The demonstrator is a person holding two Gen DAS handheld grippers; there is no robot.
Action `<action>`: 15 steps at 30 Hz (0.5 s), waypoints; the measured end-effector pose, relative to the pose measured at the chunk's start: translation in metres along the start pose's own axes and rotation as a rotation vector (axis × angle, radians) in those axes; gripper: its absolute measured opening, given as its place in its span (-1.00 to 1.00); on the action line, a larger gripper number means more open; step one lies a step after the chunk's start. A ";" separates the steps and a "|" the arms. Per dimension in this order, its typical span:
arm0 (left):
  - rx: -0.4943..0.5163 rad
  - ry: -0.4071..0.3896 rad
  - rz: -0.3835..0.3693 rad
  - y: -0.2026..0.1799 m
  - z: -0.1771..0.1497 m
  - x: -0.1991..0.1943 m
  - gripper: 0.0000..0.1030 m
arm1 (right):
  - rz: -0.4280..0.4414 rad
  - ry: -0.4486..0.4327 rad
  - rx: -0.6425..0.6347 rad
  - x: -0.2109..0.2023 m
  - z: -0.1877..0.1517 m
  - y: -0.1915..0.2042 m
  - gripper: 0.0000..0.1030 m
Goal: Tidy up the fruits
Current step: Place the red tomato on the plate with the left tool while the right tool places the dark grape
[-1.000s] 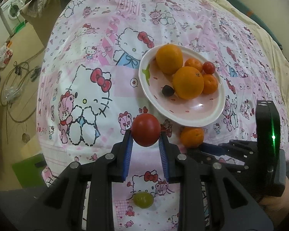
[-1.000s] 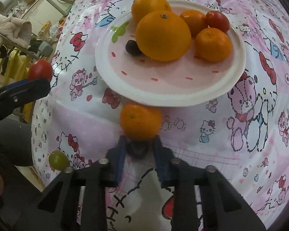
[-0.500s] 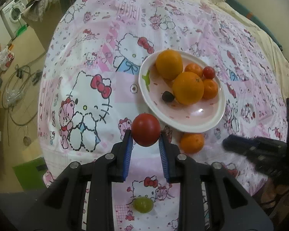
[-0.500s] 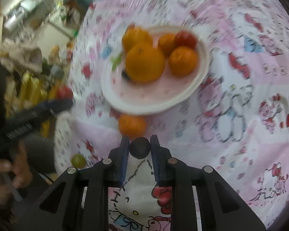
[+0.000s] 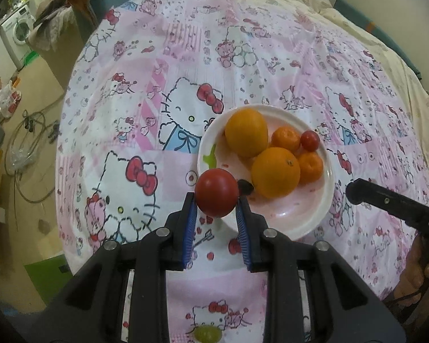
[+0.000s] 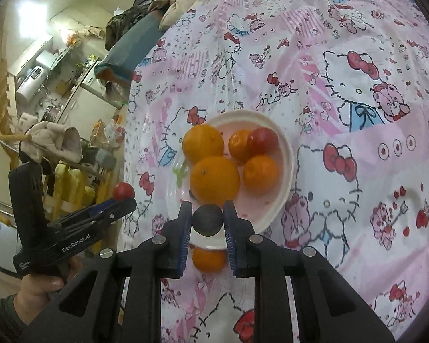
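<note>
My left gripper [image 5: 216, 200] is shut on a red tomato [image 5: 216, 193], held above the near-left rim of the white plate [image 5: 326, 200]. The plate holds two big oranges [image 5: 276, 171], two mandarins, a cherry tomato [image 5: 310, 140] and a dark grape [image 5: 245, 186]. My right gripper [image 6: 208, 214] is shut on another dark grape [image 6: 208, 219], above the plate's [image 6: 289, 157] near rim. A loose mandarin [image 6: 208, 258] lies on the cloth just below it. In the right wrist view the left gripper [image 6: 123, 200] with its tomato [image 6: 123, 191] sits at the left.
A green grape [image 5: 207, 333] lies on the pink cartoon-print cloth [image 5: 128, 114] near the front edge, under my left gripper. The cloth's left edge drops to a floor with cables [image 5: 25, 131]. Furniture and clutter [image 6: 57, 143] stand beyond the left edge.
The left gripper carried the tomato from the cloth in front of the plate to its near-left rim. The right gripper rose and rolled with the dark grape, from beside the loose mandarin.
</note>
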State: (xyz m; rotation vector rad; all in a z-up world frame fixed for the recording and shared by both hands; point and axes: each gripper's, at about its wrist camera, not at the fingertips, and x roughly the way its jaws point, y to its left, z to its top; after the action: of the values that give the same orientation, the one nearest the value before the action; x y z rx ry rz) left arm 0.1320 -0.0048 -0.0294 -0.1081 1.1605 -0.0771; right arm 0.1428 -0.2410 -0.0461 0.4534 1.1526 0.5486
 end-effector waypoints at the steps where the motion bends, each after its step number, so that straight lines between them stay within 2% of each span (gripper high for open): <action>1: 0.002 0.009 -0.003 0.000 0.003 0.004 -0.54 | -0.001 0.005 0.005 0.003 0.002 -0.002 -0.55; 10: 0.041 0.060 -0.040 -0.014 0.016 0.036 -0.53 | -0.044 0.059 0.034 0.029 0.007 -0.010 -0.55; 15: 0.019 0.062 -0.051 -0.012 0.013 0.047 -0.53 | -0.059 0.082 0.048 0.039 0.003 -0.017 -0.54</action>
State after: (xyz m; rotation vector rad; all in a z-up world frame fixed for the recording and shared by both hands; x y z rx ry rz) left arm 0.1624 -0.0216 -0.0656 -0.1187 1.2184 -0.1372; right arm 0.1608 -0.2308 -0.0835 0.4402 1.2564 0.4927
